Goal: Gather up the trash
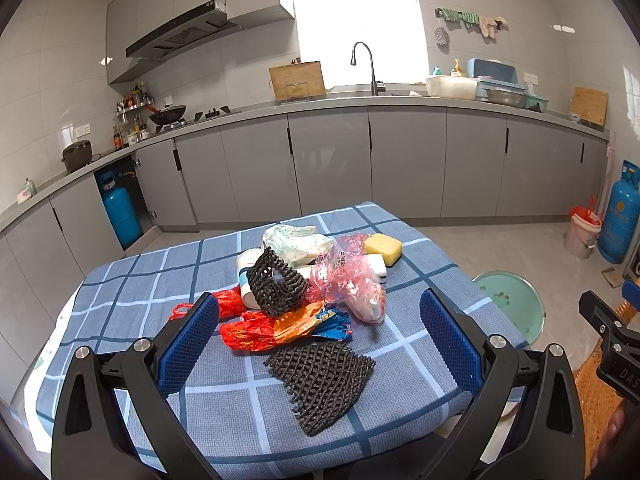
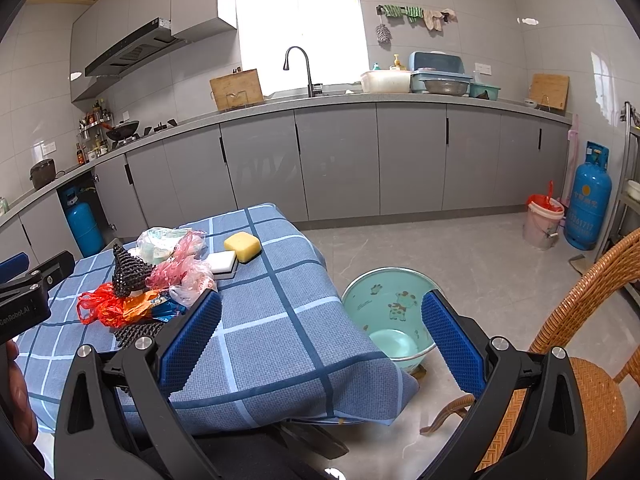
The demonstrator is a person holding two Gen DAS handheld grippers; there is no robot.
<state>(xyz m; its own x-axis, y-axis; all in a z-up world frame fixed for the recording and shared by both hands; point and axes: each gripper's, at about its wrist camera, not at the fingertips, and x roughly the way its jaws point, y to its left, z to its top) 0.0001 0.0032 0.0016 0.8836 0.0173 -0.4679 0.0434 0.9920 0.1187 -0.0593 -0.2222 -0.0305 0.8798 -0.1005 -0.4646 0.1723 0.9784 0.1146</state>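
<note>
Here, the table [image 1: 248, 408] in a blue checked cloth is carrying the trash pile [image 1: 304, 292] toward its far edge: plastic bags, black foam nets, a cup. A mint bin [image 2: 384, 308] is standing on the floor beside its right edge. Both the left gripper [image 1: 320, 340] and the right gripper [image 2: 322, 340] are hovering with jaws spread, grasping nothing. "GenRobot.AI" is showing on the left gripper's body.

Both tongs, left tongs [image 1: 320, 340] and right tongs [image 2: 322, 340], share black angular arms, silver round screws, and blue ridged pads [image 1: 190, 344]; white lettering marks one housing.
</note>
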